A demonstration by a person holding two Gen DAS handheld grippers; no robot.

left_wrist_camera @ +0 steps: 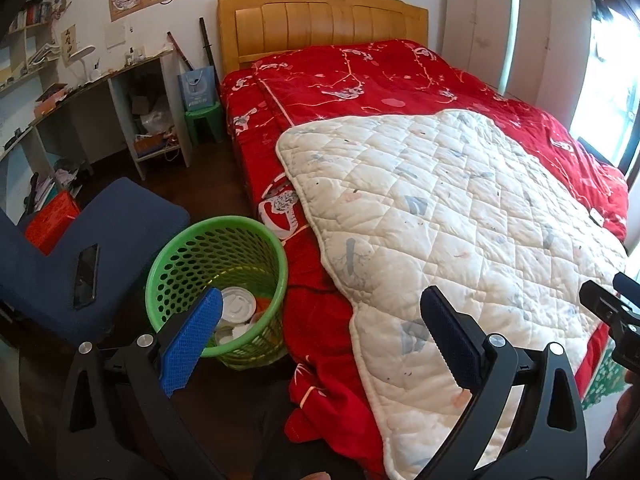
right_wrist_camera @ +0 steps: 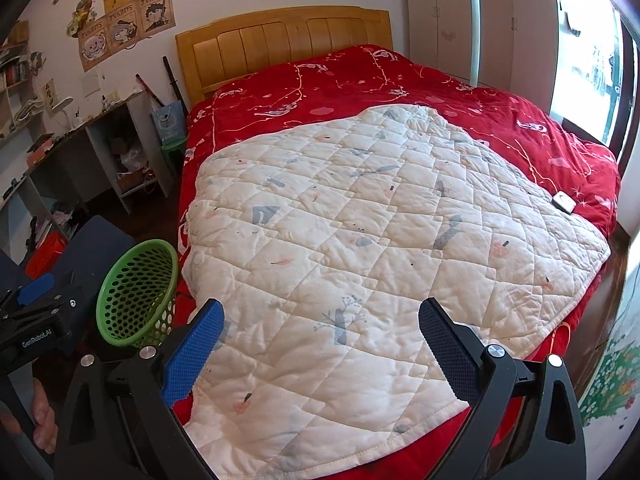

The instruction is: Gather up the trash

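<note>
Green perforated basket [left_wrist_camera: 218, 284], red patterned bedspread [left_wrist_camera: 360, 76], white quilted blanket [right_wrist_camera: 360, 248], blue-padded tools.

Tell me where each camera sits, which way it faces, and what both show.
Left wrist: on the left gripper, open, facing the headboard over the green basket and the bed's near left edge; the right gripper shows at far right.
Right wrist: on the right gripper, open, over the white quilt; the left gripper and a hand show at far left.
Shared: basket, quilt, red bedspread, headboard, desk.
</note>
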